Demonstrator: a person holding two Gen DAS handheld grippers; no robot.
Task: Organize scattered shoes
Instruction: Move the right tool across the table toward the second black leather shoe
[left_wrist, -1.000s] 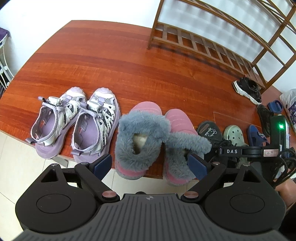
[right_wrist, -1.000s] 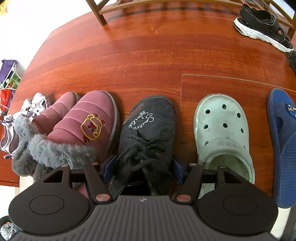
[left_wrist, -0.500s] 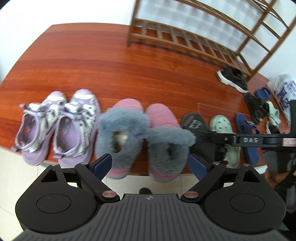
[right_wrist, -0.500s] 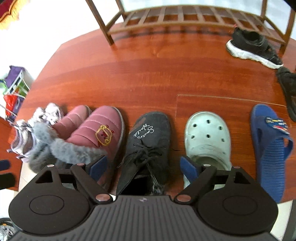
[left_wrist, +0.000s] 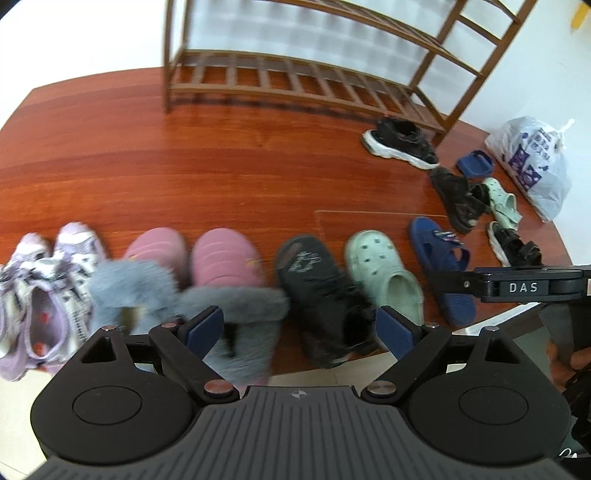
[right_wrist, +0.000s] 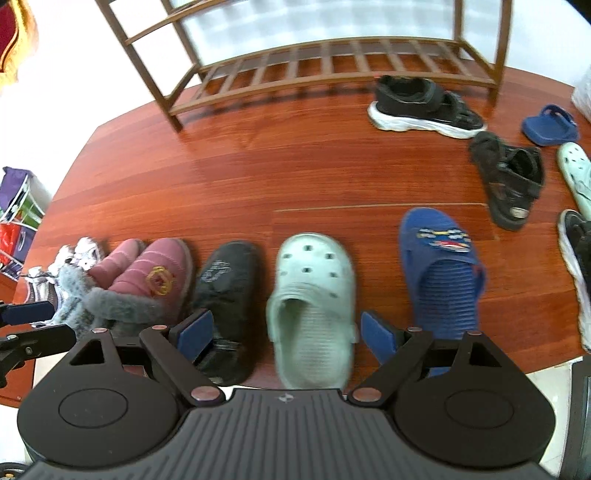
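Note:
A row of shoes lines the front edge of the wooden floor: purple sandals (left_wrist: 44, 288), pink fur-lined boots (left_wrist: 221, 266), a black lace-up shoe (left_wrist: 317, 291), a mint clog (right_wrist: 310, 291) and a blue slide (right_wrist: 439, 266). My left gripper (left_wrist: 299, 328) is open and empty above the boots and the black shoe. My right gripper (right_wrist: 284, 330) is open, its fingers on either side of the mint clog's heel, holding nothing. Scattered at the right lie a black-and-white sandal (right_wrist: 421, 105), a dark sandal (right_wrist: 509, 177), a small blue slide (right_wrist: 550, 125) and a second mint clog (left_wrist: 502, 199).
A wooden shoe rack (left_wrist: 303, 74) with slatted shelves stands against the back wall. A white plastic bag (left_wrist: 532, 162) sits at the far right. Another black-and-white sandal (left_wrist: 513, 243) lies near the right edge. Pale tile borders the wood floor in front.
My right gripper let go of the black lace-up shoe, opened and shifted right over the mint clog. Both grippers pulled back and tilted up, bringing the rack into view.

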